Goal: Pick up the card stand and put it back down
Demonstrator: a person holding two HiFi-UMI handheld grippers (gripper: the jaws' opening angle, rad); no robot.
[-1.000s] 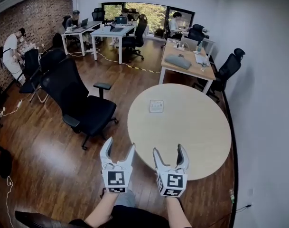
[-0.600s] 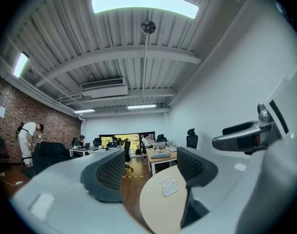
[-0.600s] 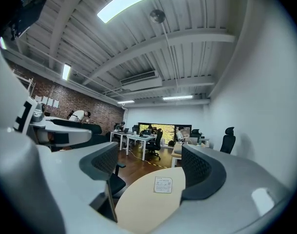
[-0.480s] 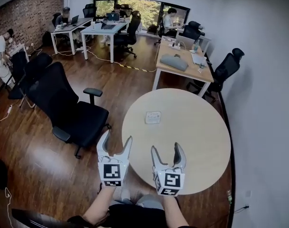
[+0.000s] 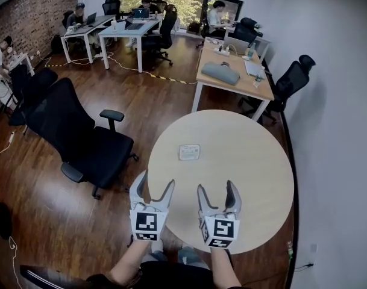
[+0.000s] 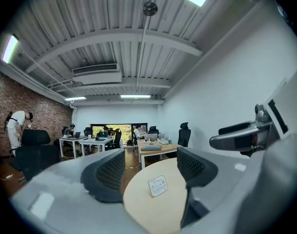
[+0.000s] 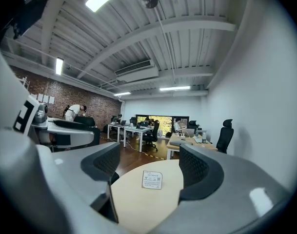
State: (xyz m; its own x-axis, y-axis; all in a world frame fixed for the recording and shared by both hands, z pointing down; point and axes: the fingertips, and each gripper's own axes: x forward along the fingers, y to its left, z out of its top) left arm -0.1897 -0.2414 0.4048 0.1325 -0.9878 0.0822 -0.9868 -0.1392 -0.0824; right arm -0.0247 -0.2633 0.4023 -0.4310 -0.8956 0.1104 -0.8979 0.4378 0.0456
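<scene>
The card stand (image 5: 189, 152) is a small white card standing upright on the round light-wood table (image 5: 249, 179), left of its middle. Both grippers hover over the table's near edge, well short of the stand. My left gripper (image 5: 155, 185) is open with nothing between its jaws. My right gripper (image 5: 216, 189) holds nothing and its jaws are closing, still apart. In the left gripper view the card stand (image 6: 157, 185) shows far off between the jaws. The right gripper view frames the card stand (image 7: 152, 179) the same way.
A black office chair (image 5: 81, 137) stands on the wood floor just left of the table. Behind the table is a long desk (image 5: 231, 77) with a laptop and a grey bag, and another black chair (image 5: 291, 80) to its right. People sit at desks far back.
The view has drawn nearer to the table and both grippers now reach over its near edge. The right gripper's jaws have narrowed; the left's look the same.
</scene>
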